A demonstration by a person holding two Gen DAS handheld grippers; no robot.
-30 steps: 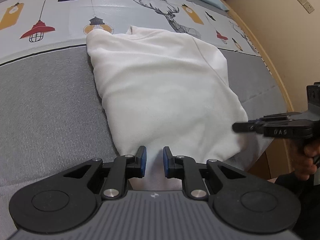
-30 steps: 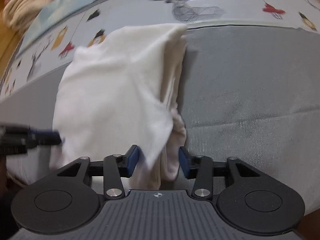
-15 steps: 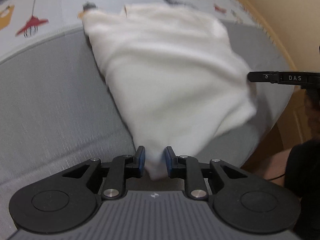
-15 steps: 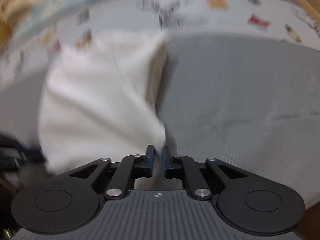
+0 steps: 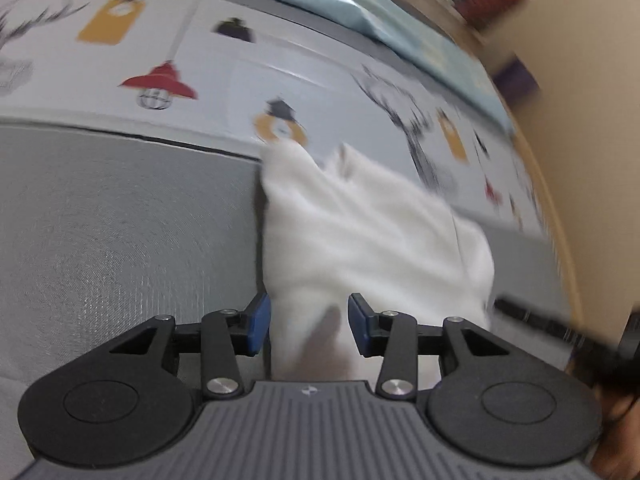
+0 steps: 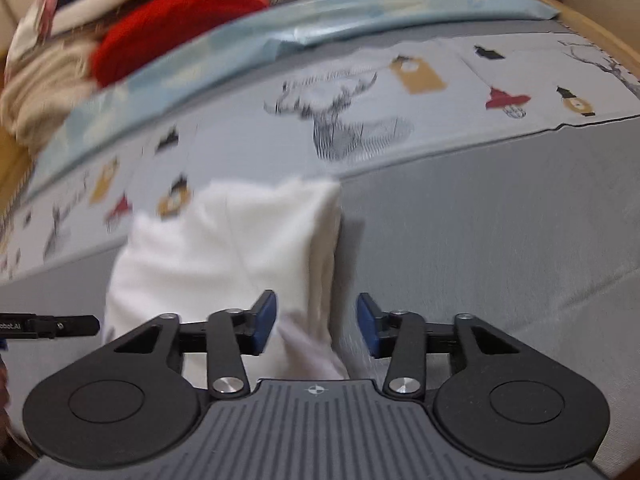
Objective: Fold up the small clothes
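Observation:
A white garment (image 5: 360, 240) lies folded into a short bundle on the grey bedspread (image 5: 120, 240). My left gripper (image 5: 308, 326) is at its near left corner. Its jaws are opening, and cloth lies between the blue pads (image 5: 258, 324) without being pinched. My right gripper (image 6: 316, 326) is at the near right edge of the white garment (image 6: 224, 248). Its jaws are opening too; cloth sits by the left pad, with a gap to the right pad (image 6: 366, 330). Each wrist view shows the other gripper's tip at the side, blurred.
The grey bedspread (image 6: 500, 240) carries a pale band printed with deer (image 6: 340, 120) and lamps (image 5: 160, 84), then a light blue strip. A pile of red and beige clothes (image 6: 160, 20) sits at the far left. A wooden bed edge (image 5: 560, 220) and a wall are on the right.
Half a second ago both grippers were pinched on the garment's near edge. Now both pairs of jaws stand apart, and the garment lies shorter and doubled over. Both views have tilted up.

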